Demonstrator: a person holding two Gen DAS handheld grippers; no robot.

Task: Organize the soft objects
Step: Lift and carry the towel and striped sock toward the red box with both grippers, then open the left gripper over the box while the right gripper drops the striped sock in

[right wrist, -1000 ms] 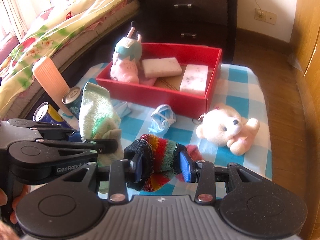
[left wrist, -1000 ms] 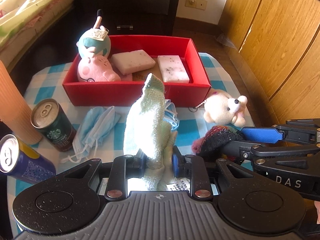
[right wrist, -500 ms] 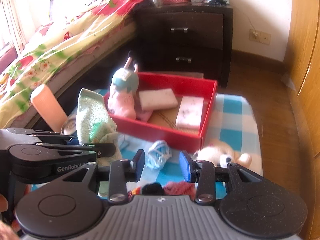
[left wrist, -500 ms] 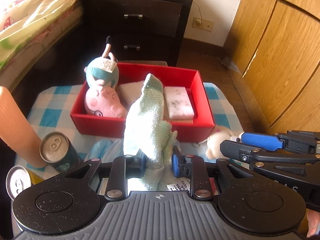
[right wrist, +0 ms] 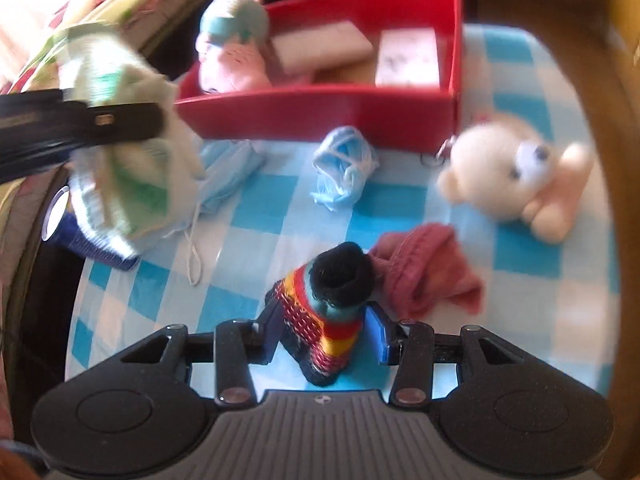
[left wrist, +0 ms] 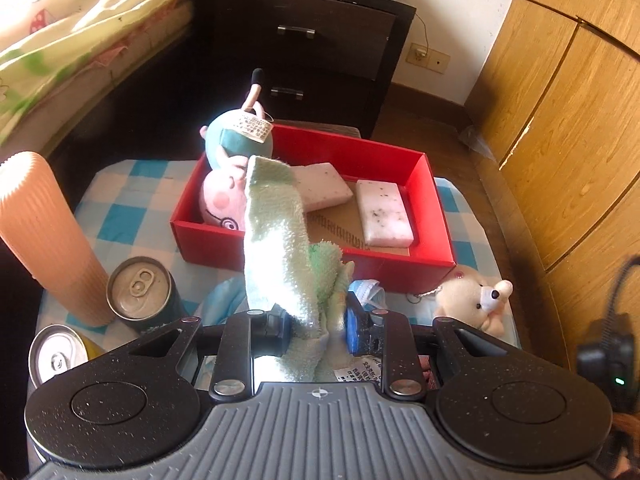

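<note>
The left gripper [left wrist: 316, 326] is clamped on a green towel [left wrist: 280, 248], which sticks up past its tips. Ahead of it sits the red box [left wrist: 434, 216], with a pig plush toy [left wrist: 224, 196] and two sponges already inside. To do this step well, carry the towel over the near wall, lower it onto a bare spot, then let go. The right gripper [right wrist: 324, 336] has a striped knit sock [right wrist: 324, 320] standing between its fingers. Its jaws have just been opening and seem slightly apart from the sock. It should squeeze firmly before lifting, without catching the pink cloth [right wrist: 424, 272] just beside it.
</note>
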